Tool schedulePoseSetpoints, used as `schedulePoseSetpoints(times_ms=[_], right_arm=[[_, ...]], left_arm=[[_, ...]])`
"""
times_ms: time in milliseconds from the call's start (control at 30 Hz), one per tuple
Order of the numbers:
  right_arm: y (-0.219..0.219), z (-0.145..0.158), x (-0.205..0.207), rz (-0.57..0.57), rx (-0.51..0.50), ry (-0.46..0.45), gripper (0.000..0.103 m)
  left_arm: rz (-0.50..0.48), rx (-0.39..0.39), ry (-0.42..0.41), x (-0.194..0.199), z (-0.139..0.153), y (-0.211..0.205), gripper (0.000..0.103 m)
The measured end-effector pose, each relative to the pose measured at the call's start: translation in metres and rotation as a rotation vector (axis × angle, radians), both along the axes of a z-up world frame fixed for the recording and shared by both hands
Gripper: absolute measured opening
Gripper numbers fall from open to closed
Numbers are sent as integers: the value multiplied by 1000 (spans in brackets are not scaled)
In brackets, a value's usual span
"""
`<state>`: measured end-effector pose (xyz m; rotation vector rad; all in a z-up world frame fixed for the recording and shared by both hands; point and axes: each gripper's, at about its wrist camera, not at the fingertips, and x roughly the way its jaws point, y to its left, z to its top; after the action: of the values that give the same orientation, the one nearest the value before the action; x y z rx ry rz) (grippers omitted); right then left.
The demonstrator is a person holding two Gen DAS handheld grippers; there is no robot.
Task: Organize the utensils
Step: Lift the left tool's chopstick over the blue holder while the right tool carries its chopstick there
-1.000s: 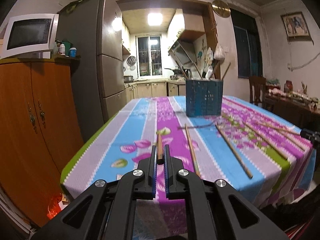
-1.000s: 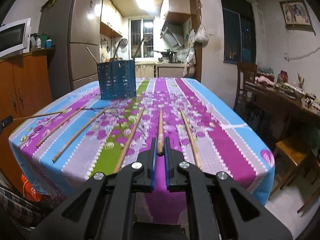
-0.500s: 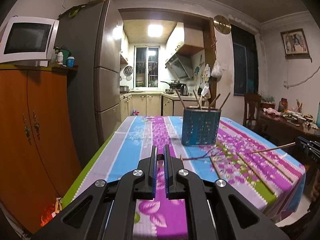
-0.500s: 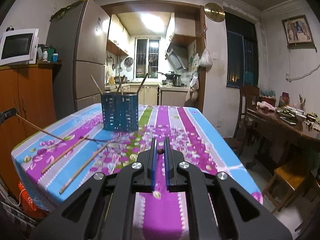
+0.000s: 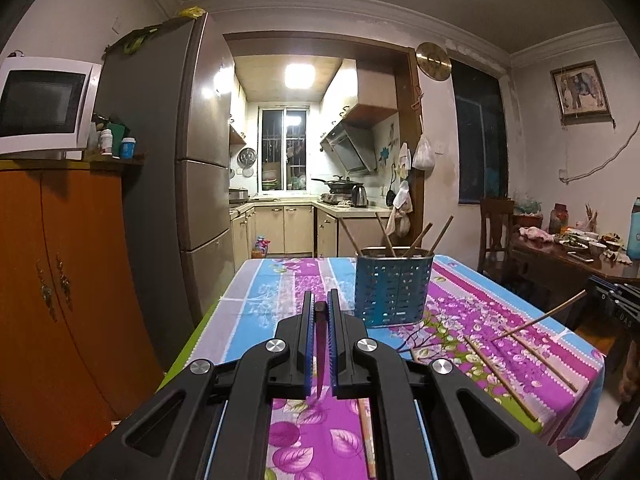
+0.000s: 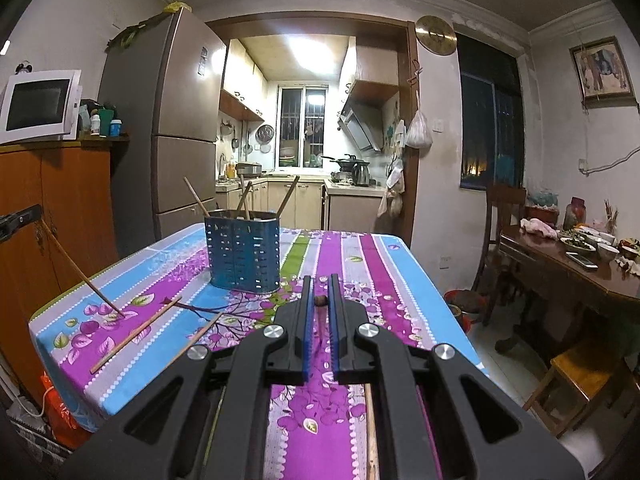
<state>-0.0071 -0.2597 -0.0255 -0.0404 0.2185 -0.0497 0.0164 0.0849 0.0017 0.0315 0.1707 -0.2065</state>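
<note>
Left hand-held gripper (image 5: 320, 312) clamped on a chopstick (image 5: 320, 354), dark stick pinched between the blue pads, its butt end poking out at the tips, the rest sloping down behind the jaws. Right hand-held gripper (image 6: 320, 300) likewise clamped on a chopstick (image 6: 320, 301), round brown end showing between the pads. In the right view the left-held stick (image 6: 80, 270) slants from the gripper at the left frame edge down to the cloth, tip touching near the counter's left edge. In the left view the right-held stick (image 5: 540, 316) slants the same way near the right edge.

Counter (image 5: 280, 280) has a striped floral cloth. Loose chopsticks lie on it: one just under the left gripper at the near edge (image 5: 366, 436), two toward the near right corner (image 5: 498, 372) (image 5: 544, 360); right view shows two more (image 6: 134, 334) (image 6: 204, 332) toward the left side and one at the near edge (image 6: 370, 432).

Blue perforated holder (image 5: 394, 290) stands upright mid-counter toward the far end, several chopsticks (image 5: 440, 234) leaning out of it.

Beyond: fridge (image 5: 188, 168), orange cabinet (image 5: 52, 280), microwave (image 5: 44, 108).
</note>
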Motion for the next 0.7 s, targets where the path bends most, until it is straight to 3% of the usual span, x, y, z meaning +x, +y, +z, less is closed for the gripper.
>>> schedulePoseSetpoints(times_ms=[700], right_arm=[[-1, 62, 15, 88, 3, -113, 5]], left_arm=[[-118, -33, -24, 32, 51, -21, 7]])
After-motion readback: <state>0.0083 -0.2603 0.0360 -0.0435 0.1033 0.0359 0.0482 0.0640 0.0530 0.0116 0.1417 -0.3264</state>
